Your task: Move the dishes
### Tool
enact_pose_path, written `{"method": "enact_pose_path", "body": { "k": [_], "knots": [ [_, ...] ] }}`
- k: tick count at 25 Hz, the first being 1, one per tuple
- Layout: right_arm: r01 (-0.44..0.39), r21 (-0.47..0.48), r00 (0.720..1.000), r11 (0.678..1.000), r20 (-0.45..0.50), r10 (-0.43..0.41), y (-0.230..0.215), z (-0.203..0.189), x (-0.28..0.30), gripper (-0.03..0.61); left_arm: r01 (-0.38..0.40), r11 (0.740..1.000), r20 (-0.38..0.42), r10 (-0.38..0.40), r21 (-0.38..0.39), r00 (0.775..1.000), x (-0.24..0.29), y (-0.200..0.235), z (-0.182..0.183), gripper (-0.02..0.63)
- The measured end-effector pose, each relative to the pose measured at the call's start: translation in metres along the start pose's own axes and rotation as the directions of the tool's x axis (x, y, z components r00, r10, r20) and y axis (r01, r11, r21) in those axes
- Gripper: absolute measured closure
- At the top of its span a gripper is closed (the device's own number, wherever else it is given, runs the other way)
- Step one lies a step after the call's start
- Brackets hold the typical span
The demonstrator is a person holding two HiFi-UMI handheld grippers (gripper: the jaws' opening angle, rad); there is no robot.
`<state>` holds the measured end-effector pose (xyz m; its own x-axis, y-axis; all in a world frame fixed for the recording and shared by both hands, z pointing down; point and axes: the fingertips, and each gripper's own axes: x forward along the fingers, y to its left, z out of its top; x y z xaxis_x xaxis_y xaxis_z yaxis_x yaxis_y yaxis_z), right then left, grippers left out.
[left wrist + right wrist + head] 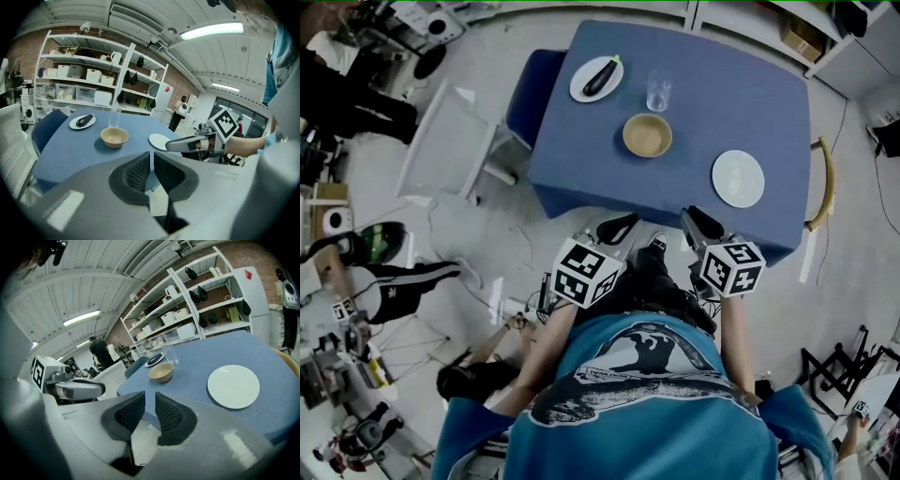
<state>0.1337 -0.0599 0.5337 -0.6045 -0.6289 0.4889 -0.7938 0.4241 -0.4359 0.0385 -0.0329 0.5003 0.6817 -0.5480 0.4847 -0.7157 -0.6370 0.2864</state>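
Observation:
A blue table (703, 66) carries a white plate with an eggplant (596, 78), a clear glass (658, 91), a tan bowl (647, 135) and an empty white plate (738, 178). Both grippers hover short of the table's near edge, touching no dish. The left gripper (617, 228) (153, 157) has its pads almost together with nothing between them; the bowl (114, 137) lies ahead of it. The right gripper (701, 225) (150, 397) shows a narrow gap between its pads and holds nothing. The empty plate (233, 386) lies ahead of it to the right.
A white chair (450, 141) and a blue chair (525, 94) stand at the table's left, and a wooden chair (825, 183) at its right. Shelving with boxes (93, 79) fills the far wall. A person in black (99, 352) stands beyond.

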Motion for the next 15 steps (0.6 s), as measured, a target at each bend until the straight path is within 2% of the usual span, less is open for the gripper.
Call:
{"method": "enact_pose_path", "body": {
  "k": [8,15],
  "knots": [
    [0.043,-0.017,0.999,0.999,-0.001,-0.043,0.020,-0.024,-0.025,0.586,0.044,0.999,0.014,-0.044,-0.001,0.999,-0.016,-0.024,-0.022,0.572],
    [0.072,-0.070,0.997,0.995,0.012,-0.071,0.039,-0.039,-0.044,0.583,0.080,0.997,0.016,-0.080,0.004,0.997,-0.029,-0.039,-0.040,0.572]
  ]
}}
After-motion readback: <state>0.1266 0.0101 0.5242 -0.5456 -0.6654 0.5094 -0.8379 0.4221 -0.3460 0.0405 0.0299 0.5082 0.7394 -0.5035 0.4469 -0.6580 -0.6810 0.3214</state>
